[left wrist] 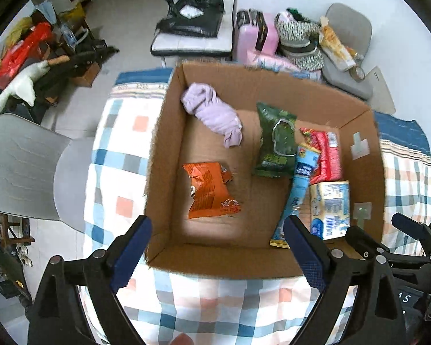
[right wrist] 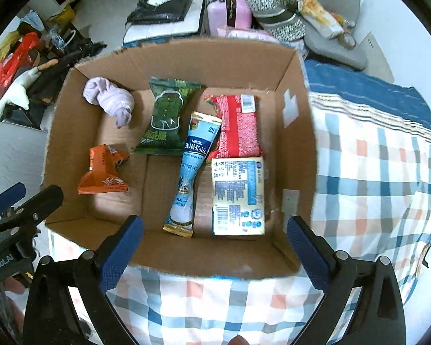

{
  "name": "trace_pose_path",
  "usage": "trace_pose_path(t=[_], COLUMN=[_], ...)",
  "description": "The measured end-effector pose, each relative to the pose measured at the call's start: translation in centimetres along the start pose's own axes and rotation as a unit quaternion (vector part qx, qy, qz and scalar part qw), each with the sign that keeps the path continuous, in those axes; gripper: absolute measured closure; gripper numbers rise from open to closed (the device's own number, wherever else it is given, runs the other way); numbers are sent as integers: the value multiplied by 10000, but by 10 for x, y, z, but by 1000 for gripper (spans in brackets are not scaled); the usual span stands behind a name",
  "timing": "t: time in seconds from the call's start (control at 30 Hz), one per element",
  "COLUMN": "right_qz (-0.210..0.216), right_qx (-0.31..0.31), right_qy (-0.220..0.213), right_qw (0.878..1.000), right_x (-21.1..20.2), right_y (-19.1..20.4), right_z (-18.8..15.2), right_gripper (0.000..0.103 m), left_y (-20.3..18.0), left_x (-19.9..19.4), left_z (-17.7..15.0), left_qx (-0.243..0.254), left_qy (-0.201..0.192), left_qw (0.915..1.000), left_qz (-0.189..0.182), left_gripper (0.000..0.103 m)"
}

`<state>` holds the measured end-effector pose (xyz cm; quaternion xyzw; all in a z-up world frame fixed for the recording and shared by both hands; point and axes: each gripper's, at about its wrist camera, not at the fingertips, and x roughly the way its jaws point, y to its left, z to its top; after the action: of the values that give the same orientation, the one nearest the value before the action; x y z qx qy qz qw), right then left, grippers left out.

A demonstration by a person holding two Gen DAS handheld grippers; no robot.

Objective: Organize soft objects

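Both the left gripper (left wrist: pixel 217 247) and right gripper (right wrist: pixel 215 244) hang spread and empty over the cardboard box's (right wrist: pixel 204 254) near edge; the orange packet (right wrist: pixel 103 172) lies alone by the left wall, bare floor around it.

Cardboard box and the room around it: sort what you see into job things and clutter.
Job things:
brown cardboard box
crumpled lilac cloth
green foil packet
orange foil packet
light blue tube pouch
red snack packet
pale yellow and blue carton

Lying about:
pink suitcase
white goose plush toy
black bag on the white chair
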<state>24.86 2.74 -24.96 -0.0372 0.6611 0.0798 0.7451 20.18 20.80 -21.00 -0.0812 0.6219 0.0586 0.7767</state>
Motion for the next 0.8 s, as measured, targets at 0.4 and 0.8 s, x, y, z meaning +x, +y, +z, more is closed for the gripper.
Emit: trace_pose_path(t=[0.4,0.8], right_qz=[132,150], right_qx=[13,-3], right_qy=[-1010,-1751], right_qw=[9948,9844], right_x=[-118,-214], right_y=[-9,-13], right_z=[-56,-119], right_gripper=[1,1], left_y=[-14,-23], left_x=[-114,-187], left_z=[-44,-92], left_qx=[191,199], left_qy=[-1066,-1472], left_qw=[9940,9889], left_qz=[132,36], left_gripper=[9,9])
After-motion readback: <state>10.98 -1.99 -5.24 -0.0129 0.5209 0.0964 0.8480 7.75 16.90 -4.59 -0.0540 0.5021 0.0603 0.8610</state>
